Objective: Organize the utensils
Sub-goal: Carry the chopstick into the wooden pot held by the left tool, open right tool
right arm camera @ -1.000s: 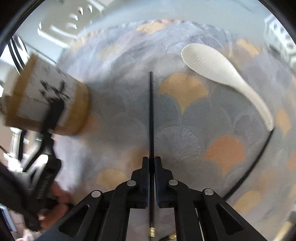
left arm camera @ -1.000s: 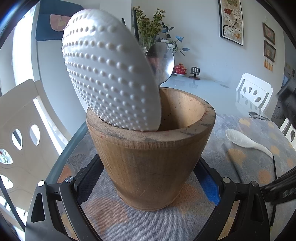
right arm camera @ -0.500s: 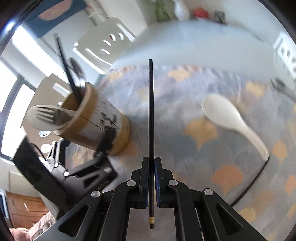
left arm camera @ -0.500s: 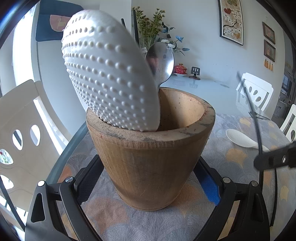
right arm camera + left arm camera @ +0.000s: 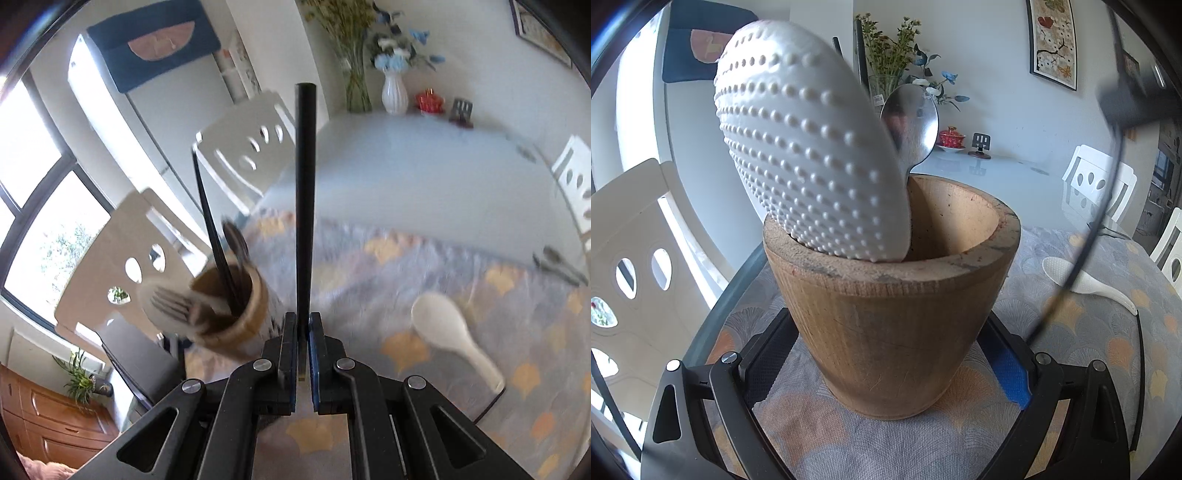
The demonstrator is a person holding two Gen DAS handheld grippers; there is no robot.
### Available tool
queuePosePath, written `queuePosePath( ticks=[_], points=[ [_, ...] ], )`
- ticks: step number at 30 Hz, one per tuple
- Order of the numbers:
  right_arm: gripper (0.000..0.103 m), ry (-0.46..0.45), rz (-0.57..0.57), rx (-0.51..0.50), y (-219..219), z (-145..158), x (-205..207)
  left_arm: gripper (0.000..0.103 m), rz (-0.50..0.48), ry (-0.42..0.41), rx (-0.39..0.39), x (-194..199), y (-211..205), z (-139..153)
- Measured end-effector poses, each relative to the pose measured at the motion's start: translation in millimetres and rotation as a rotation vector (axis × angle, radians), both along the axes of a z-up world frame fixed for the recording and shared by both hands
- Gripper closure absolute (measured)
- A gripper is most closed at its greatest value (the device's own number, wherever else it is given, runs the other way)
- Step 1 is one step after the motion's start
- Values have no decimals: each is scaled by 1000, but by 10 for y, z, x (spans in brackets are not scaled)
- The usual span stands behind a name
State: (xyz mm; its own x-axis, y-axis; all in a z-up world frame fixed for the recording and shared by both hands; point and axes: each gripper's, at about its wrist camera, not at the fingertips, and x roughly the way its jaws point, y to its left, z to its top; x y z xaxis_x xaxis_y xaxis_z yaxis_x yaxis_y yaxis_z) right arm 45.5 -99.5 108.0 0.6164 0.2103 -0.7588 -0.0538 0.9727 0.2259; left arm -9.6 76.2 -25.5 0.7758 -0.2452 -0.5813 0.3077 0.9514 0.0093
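A wooden cup point(image 5: 894, 332) stands on the patterned cloth between the fingers of my left gripper point(image 5: 886, 321), which is shut on its base. Inside it lean a white dotted rice paddle point(image 5: 812, 158) and a metal spoon point(image 5: 912, 122). The right wrist view shows the cup point(image 5: 255, 306) to the lower left, also holding a black chopstick point(image 5: 210, 221). My right gripper point(image 5: 302, 321) is shut on another black chopstick point(image 5: 304, 192), held in the air just right of the cup. A second white paddle point(image 5: 450, 332) lies on the cloth to the right.
Dark metal utensils point(image 5: 557, 266) lie near the cloth's far right edge. White chairs point(image 5: 243, 151) stand around the glass table point(image 5: 406, 155). A vase of flowers point(image 5: 393, 92) and small ornaments sit at the table's far end.
My right gripper has risen with the chopstick and tilted up, so the cup and the room came into its view. The left gripper and the cup have stayed still.
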Motion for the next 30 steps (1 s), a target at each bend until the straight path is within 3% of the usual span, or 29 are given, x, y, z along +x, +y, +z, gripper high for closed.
queuePosePath(
  ticks=[9, 15, 19, 30],
  points=[
    [98, -168, 26, 17, 98, 788, 4, 7, 4, -30, 7, -64, -39, 37],
    [98, -225, 84, 26, 267, 1114, -5, 7, 7, -33, 5, -50, -21, 39],
    [98, -208, 115, -45, 428, 1121, 45, 7, 8, -34, 3, -50, -15, 44],
    [98, -138, 151, -48, 551, 938, 218, 7, 9, -40, 1, -57, 3, 52]
  ],
)
